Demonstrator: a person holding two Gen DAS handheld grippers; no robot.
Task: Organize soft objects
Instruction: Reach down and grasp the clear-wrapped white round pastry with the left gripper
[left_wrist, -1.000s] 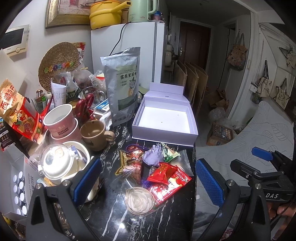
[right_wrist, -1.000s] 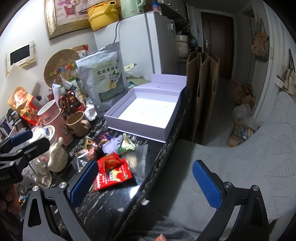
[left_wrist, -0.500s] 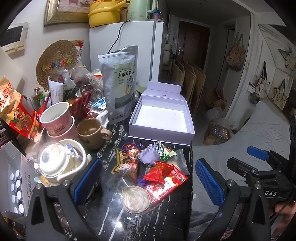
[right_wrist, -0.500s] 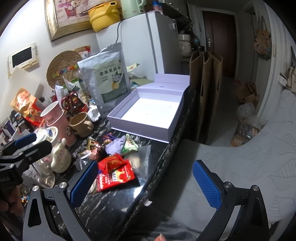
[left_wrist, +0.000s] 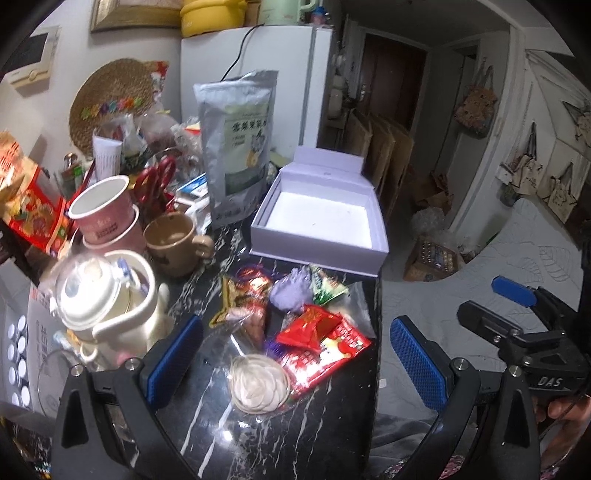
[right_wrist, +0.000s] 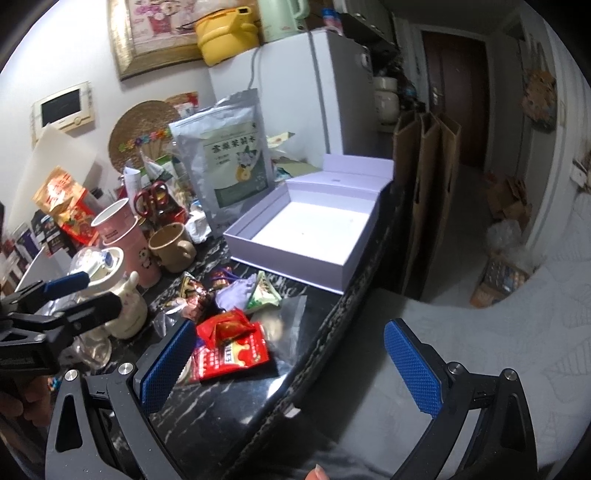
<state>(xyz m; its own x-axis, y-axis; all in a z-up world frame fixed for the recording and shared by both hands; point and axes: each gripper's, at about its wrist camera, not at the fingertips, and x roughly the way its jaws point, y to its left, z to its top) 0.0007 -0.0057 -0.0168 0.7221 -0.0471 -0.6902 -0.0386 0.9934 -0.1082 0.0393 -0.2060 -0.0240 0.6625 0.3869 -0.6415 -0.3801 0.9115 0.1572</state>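
Both grippers, left (left_wrist: 295, 354) and right (right_wrist: 291, 360), hang released and empty above the packets (left_wrist: 314, 332), box (left_wrist: 321, 221) standing open to receive them.

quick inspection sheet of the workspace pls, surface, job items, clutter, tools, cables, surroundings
surface: black marble-pattern countertop, crowded at the left and back.
job's things: loose pile of snack packets, with a red packet at the near side, a lilac pouch, a green packet and a round cream-coloured wrapped item; open white box behind them, nothing seen inside.
clutter: white teapot, brown mug, stacked pink cups, silver pouch bag, red scissors.
grippers: left tool open, above the pile; right tool open, at the counter edge; both hold nothing.
cables: black cable down the fridge front.
surroundings: white fridge, brown paper bags, dark door.
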